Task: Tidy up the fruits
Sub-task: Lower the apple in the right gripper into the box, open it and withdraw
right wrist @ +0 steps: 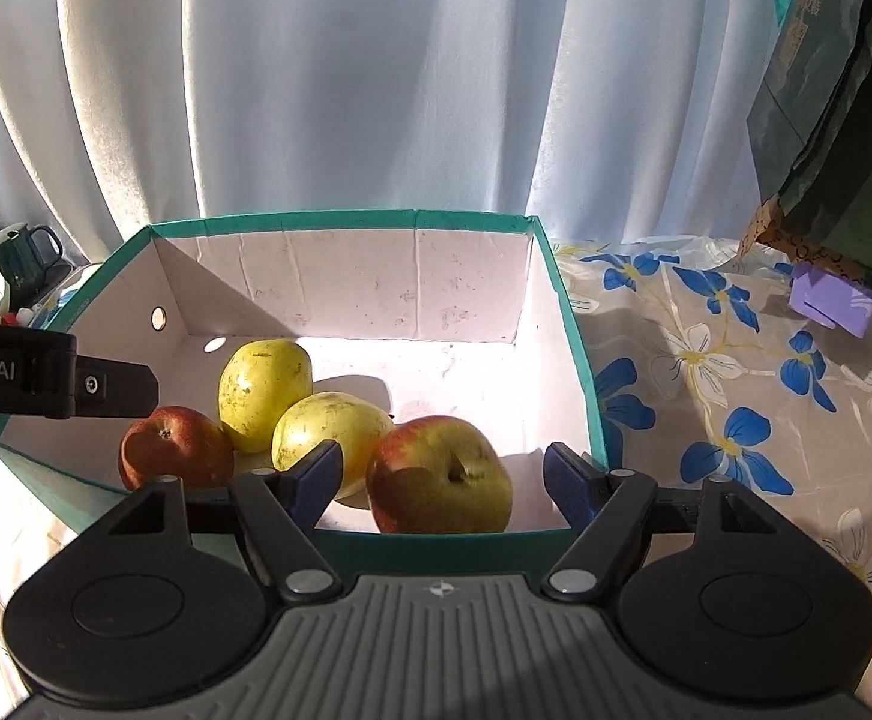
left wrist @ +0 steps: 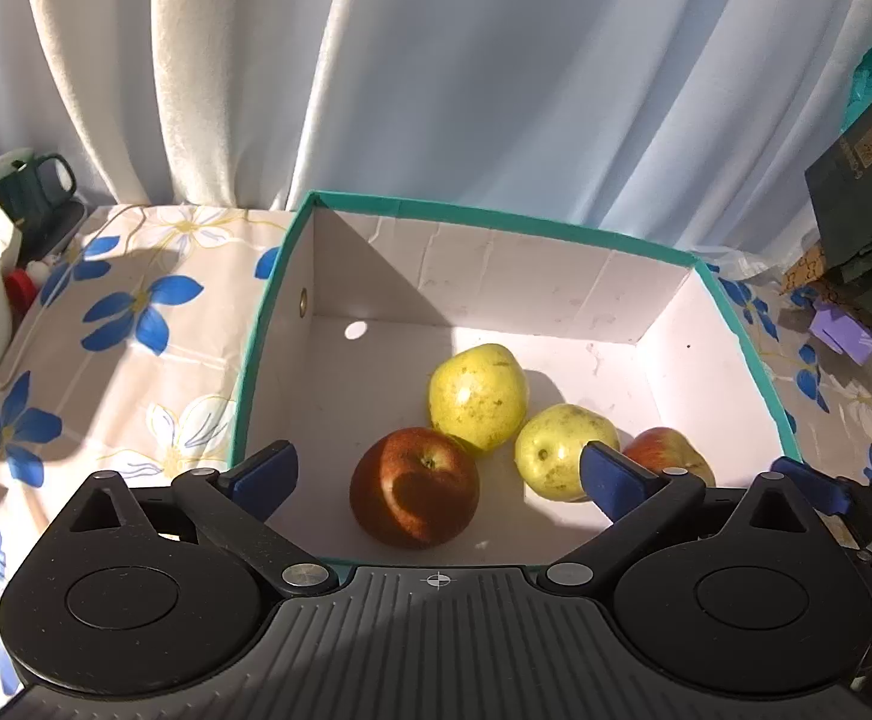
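A teal-rimmed cardboard box with a white inside holds several fruits. A dark red apple lies at the near left. Two yellow pears lie beside it, also in the right wrist view. A red-yellow apple lies at the near right. My left gripper is open above the dark red apple, not touching it. My right gripper is open, its fingers either side of the red-yellow apple, apart from it.
The box stands on a floral tablecloth before white curtains. A green mug is at the far left. Dark green boxes and a purple item stand at the right.
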